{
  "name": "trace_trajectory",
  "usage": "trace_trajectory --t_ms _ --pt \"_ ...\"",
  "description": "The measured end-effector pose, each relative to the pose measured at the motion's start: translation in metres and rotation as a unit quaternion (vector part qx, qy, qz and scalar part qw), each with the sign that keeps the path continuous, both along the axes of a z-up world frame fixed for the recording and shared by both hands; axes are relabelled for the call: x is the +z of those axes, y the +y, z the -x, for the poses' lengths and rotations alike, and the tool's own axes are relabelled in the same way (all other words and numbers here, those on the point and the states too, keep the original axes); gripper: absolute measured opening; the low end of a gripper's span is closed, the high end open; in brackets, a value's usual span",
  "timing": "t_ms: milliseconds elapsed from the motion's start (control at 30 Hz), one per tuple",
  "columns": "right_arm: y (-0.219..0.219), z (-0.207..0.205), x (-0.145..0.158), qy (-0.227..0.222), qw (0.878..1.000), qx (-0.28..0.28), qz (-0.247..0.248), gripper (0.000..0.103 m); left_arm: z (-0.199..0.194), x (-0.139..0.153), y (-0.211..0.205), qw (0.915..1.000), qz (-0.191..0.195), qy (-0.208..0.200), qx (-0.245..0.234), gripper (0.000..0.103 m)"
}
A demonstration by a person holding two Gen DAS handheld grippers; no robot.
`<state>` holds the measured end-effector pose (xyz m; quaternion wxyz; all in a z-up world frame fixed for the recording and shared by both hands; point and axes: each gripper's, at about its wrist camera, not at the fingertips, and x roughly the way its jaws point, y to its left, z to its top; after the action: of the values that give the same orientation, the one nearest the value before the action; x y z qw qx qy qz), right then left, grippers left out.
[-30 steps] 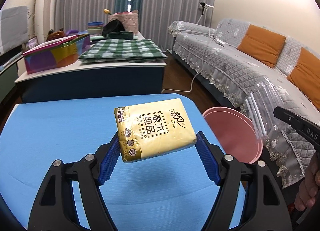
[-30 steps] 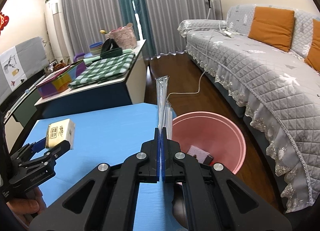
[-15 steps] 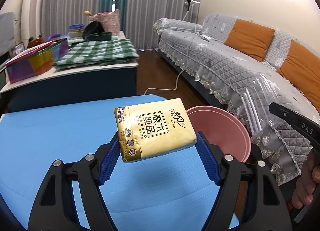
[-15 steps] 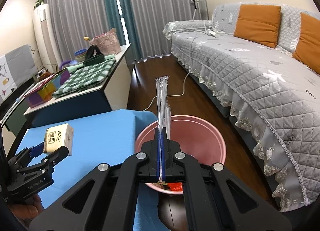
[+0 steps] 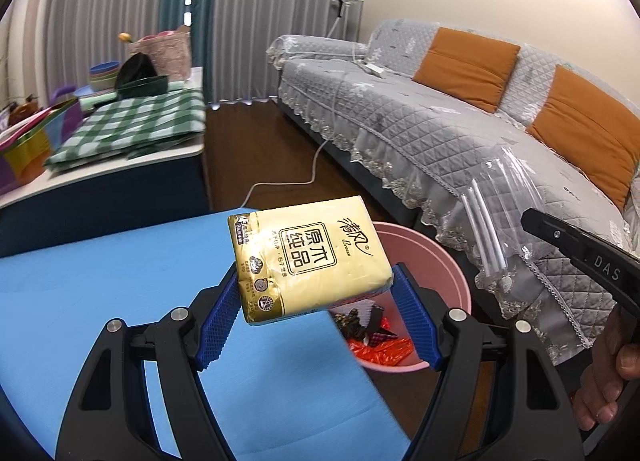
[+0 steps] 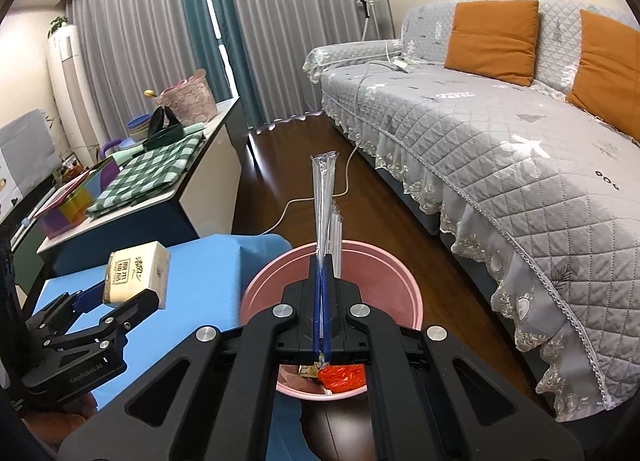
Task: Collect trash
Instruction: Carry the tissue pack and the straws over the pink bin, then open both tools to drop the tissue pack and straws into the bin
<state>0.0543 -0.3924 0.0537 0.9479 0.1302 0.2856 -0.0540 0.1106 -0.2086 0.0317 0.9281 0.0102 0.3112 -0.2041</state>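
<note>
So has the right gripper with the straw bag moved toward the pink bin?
Yes. The right gripper now sits over the pink bin, which was off to its right earlier.

Blue table, pink bin apparently on floor

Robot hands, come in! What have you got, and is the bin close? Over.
Left gripper clamped on tissue pack. Right gripper shut on clear straw packet, above pink bin. Nothing blocking.

One tissue pack – one straw packet – one pink bin – two orange cushions
</note>
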Motion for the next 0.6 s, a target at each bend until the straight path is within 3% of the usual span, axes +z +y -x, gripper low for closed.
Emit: trace_trajectory --t_ms 600 --pt "-0.017 -0.031 -0.015 0.017 1.000 -0.005 -0.013 0.001 -0.035 -0.021 -0.052 0.9981 -0.009 0.016 -0.058 0.072"
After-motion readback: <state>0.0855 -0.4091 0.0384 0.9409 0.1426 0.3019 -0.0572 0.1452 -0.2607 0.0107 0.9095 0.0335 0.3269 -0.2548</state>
